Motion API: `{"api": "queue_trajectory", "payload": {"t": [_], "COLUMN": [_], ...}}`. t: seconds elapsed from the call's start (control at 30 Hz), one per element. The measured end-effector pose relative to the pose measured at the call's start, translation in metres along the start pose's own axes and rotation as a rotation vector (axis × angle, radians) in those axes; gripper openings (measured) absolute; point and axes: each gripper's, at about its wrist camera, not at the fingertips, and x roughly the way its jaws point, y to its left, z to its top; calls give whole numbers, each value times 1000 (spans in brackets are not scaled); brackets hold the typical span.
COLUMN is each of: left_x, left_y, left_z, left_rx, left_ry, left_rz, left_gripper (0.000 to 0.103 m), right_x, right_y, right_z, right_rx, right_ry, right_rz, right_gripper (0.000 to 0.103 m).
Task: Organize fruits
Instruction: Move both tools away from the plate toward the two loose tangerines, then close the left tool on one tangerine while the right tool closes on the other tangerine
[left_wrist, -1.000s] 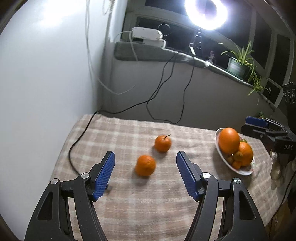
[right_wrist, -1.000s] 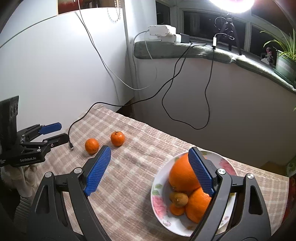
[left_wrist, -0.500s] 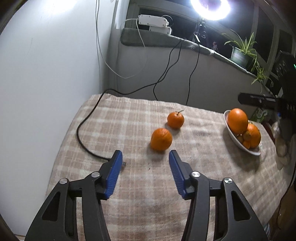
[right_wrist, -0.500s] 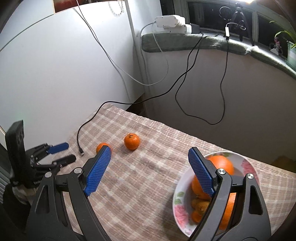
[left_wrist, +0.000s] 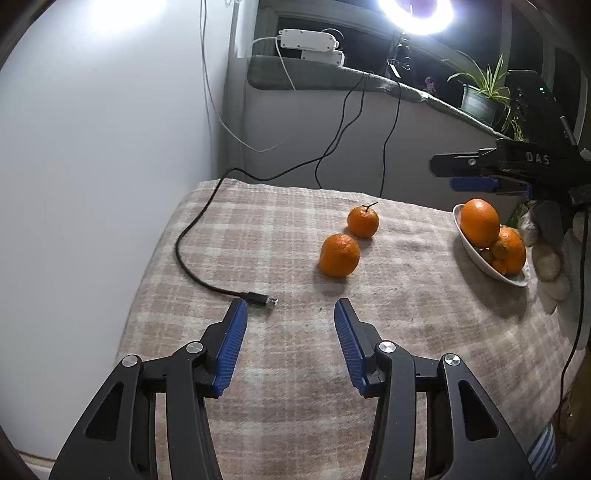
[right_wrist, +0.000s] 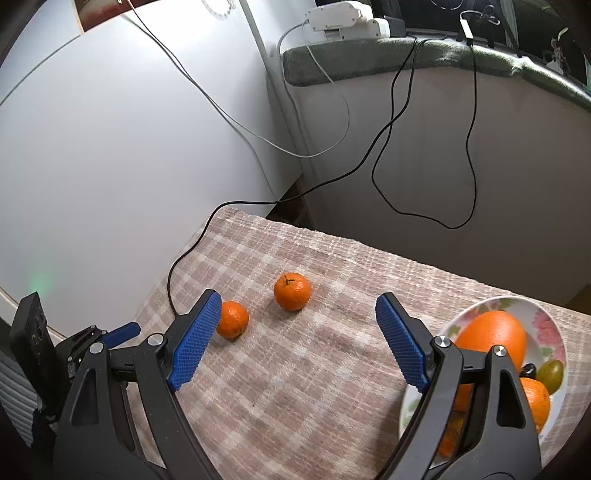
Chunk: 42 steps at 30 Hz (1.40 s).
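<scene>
While two mandarins are lying loose near the middle of the tabletop (left_wrist: 280, 384), the left gripper (left_wrist: 288, 314) is hovering short of them in the left view, fingers (left_wrist: 232, 345) spread wide and empty. The near mandarin (left_wrist: 339, 254) is just beside the stemmed mandarin (left_wrist: 363, 221); a careless close could nudge one into the other and roll both. A cable plug (left_wrist: 260, 300) is sitting close to the left finger and could snag. The bowl (left_wrist: 491, 267) at the right edge is piled high, so added fruit may tumble off. "DAS" is reading on the right gripper (left_wrist: 476, 173).

In the right view, the right gripper (right_wrist: 295, 325) is hanging wide and empty, its frame crowding the bowl (right_wrist: 546, 321). No writing is legible here.
</scene>
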Motion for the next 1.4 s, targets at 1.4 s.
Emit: {"api": "queue_trajectory", "payload": {"t": [1.4], "left_x": [89], "left_y": [-34], "left_z": [31], "left_rx": [-57], "left_ry": [89], "left_rz": [-64], "left_gripper": [42], "right_x": [111], "right_y": [4], "right_z": [-3], "right_rx": [43], "right_ry": [169], "right_rz": [-56], "right_gripper": [62]}}
